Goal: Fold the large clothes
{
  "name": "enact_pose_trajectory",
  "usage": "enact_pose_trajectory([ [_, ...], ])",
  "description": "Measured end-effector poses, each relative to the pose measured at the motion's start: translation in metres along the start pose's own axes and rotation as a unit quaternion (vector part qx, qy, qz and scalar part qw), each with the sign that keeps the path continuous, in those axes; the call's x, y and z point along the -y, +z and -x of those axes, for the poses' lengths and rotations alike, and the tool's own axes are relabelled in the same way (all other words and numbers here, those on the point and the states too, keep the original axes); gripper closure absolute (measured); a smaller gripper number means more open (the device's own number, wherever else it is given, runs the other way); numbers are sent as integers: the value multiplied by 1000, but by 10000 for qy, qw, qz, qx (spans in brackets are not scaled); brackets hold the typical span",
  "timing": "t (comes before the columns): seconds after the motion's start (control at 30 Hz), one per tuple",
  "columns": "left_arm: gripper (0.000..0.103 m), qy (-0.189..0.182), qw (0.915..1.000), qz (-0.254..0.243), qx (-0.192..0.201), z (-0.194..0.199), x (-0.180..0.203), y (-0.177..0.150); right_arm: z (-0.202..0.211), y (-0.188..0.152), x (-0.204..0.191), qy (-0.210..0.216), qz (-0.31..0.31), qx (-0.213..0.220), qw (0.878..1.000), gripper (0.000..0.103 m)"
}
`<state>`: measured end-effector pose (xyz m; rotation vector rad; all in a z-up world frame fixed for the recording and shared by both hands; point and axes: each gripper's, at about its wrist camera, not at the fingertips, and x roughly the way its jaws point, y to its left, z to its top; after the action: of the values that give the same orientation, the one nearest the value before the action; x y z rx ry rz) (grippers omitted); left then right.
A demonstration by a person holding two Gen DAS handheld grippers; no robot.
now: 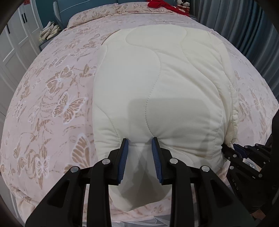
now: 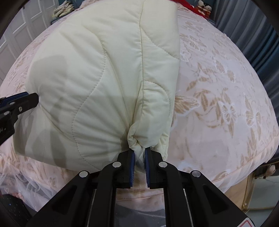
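A cream quilted padded garment (image 1: 157,90) lies lengthwise on the bed, its near end at the front edge. My left gripper (image 1: 140,142) has its jaws partly apart with the garment's near hem bulging between the blue pads (image 1: 124,157); the grip is unclear. My right gripper (image 2: 139,151) is shut on a bunched corner of the garment (image 2: 97,83) at its near right end. The right gripper also shows at the right edge of the left wrist view (image 1: 233,148). The left gripper's tip shows at the left of the right wrist view (image 2: 33,97).
The bed cover (image 1: 52,97) is pink with a butterfly print. Pillows (image 1: 97,12) and a red cloth (image 1: 160,4) lie at the far end. White cupboard doors (image 1: 14,45) stand left, grey-blue curtains (image 1: 252,31) right. A wooden bed frame corner (image 2: 249,188) shows lower right.
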<state>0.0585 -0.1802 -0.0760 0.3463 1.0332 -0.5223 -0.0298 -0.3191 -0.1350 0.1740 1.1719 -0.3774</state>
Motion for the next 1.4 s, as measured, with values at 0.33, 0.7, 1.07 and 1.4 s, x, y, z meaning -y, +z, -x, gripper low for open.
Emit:
enact_pose_trajectory([
  [0.33,76,169,9998,-106,62,-7,7,-3,-9,4,0,78,-211,-142,9996,94],
  [0.7,44,-81,9988,438,207,24,-23,-1,33,3,33,653,-910,272,9933,83],
  [1.07,14,-127,9928,1190,-78,13,-83,22,44,32,32,959,-1022,368,9894,37],
  [1.4,5,-241,9941,1030,-247,-21,-64,28,-14,20,37,1279,-1441,-171,9811,20],
])
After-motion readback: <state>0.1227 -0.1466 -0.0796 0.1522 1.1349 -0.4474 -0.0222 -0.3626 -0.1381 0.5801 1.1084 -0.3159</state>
